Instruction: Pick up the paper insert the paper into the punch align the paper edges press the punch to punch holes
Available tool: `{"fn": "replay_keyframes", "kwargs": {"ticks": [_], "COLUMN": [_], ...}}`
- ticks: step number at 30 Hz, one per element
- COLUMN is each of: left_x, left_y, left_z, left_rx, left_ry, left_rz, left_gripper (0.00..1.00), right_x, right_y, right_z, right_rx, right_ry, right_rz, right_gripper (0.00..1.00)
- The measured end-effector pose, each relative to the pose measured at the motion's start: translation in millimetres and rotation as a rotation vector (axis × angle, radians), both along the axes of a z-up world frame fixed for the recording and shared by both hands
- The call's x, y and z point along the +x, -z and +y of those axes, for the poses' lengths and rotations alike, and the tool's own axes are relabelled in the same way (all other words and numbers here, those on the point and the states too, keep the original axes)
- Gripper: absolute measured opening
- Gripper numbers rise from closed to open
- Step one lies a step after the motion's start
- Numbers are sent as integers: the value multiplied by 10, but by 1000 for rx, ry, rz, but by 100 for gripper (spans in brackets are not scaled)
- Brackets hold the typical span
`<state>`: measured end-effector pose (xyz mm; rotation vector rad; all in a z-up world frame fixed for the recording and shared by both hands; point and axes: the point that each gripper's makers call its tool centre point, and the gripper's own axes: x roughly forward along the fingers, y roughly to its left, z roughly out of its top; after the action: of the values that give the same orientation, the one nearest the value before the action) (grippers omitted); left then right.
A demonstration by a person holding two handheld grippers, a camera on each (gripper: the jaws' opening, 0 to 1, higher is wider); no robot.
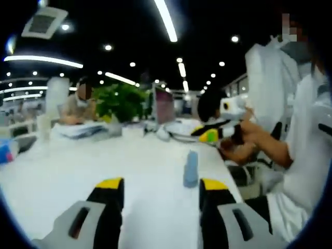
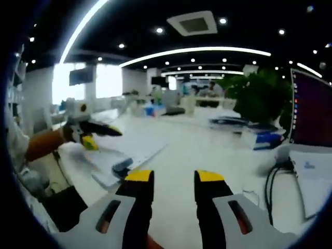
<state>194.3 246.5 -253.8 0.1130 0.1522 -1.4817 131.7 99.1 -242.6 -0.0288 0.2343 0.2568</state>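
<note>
Paper (image 2: pixel 122 150), flat, white; blurred blue object (image 1: pixel 191 168), perhaps the punch.

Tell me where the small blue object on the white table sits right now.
In the left gripper view, the small blue object stands upright on the white table, just above the left gripper's right jaw tip.

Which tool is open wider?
The left tool: its yellow-tipped jaws stand well apart, with bare table showing between them. The right tool is open too, but its gap is clearly narrower.
</note>
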Motion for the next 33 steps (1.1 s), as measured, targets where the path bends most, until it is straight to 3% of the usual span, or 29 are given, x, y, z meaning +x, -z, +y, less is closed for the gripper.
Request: {"fn": "replay_keyframes", "kwargs": {"ticks": [5, 12, 19, 21, 22, 25, 33], "left_x": [-247, -360, -316, -318, -324, -308, -321], "left_y": [7, 137, 370, 364, 353, 368, 373], "left_z": [-480, -807, -838, -831, -836, -838, -854], "left_rx": [18, 31, 58, 59, 52, 56, 47], "left_ry": [89, 137, 123, 122, 119, 111, 112], "left_rz": [-16, -35, 6, -5, -6, -4, -20], "left_gripper": [59, 59, 56, 56, 56, 56, 50], "right_x": [-7, -57, -84, -59, -54, -21, 31], "right_y": [-34, 99, 164, 210, 225, 183, 185], "right_z": [24, -32, -26, -104, -79, 45, 164], "right_rx": [2, -5, -44, -86, -106, -44, -80], "right_ry": [21, 80, 109, 175, 164, 125, 114], "right_rz": [-4, 49, 82, 109, 115, 82, 67], "right_gripper": [34, 34, 29, 29, 30, 34, 35]}}
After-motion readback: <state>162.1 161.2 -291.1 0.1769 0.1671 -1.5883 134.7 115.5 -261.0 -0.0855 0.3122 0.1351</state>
